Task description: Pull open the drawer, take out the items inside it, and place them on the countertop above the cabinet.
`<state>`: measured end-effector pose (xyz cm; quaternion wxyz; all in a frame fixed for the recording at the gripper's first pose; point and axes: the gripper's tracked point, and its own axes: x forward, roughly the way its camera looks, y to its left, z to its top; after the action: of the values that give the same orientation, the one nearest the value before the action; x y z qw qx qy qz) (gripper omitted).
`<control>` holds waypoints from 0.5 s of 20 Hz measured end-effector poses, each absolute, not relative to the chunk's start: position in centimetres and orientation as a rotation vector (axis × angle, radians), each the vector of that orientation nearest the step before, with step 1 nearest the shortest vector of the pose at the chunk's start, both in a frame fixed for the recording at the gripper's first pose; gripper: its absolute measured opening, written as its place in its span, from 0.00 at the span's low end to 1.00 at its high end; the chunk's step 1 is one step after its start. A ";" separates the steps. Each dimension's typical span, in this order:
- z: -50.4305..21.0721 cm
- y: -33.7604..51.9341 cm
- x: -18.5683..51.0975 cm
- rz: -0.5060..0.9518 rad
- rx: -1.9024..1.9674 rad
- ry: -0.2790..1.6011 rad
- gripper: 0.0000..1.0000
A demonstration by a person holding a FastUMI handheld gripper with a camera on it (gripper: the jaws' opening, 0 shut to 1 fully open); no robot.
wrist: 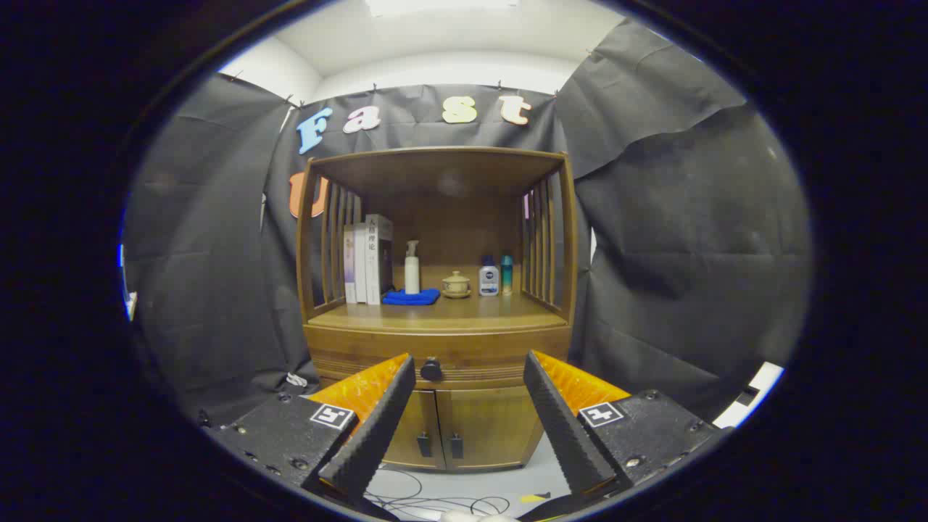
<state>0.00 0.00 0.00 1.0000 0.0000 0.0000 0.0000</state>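
Gripper (470, 366) level and facing a wooden cabinet (437, 406) square on, held back from it with open air between its tips and the wood; its two fingers stand spread wide and grip nothing. Between the fingers, just past the left tip, sits the dark round knob (431, 370) of the drawer (437, 357), which is shut flush with the cabinet front. The drawer runs as a long band across the cabinet's width, its long axis side to side, its face turned toward the gripper, directly under the countertop (435, 316). Below it are two closed doors (464, 428), each with a small dark handle near the centre seam. On the countertop, toward the back under the slatted upper frame, stand a few upright books (368, 259) at the left, then a white pump bottle (412, 268) on a folded blue cloth (411, 296), a small lidded pot (456, 284), and two small bottles (496, 276) close together at the right. Thin cables (428, 500) lie looped on the pale floor in front of the cabinet, beneath the fingers. What lies inside the drawer cannot be told.
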 end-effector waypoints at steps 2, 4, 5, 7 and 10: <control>0.0 0.1 -0.1 -0.003 0.009 0.000 0.98; 0.0 0.0 -0.1 -0.001 0.013 0.005 0.98; 0.1 0.0 0.0 -0.003 0.011 0.004 0.98; 0.0 -0.1 0.3 -0.004 0.007 0.009 0.98; -0.2 0.2 0.4 0.008 0.016 0.021 0.98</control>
<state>0.35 0.19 -0.21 0.9999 0.0079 0.0107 0.0038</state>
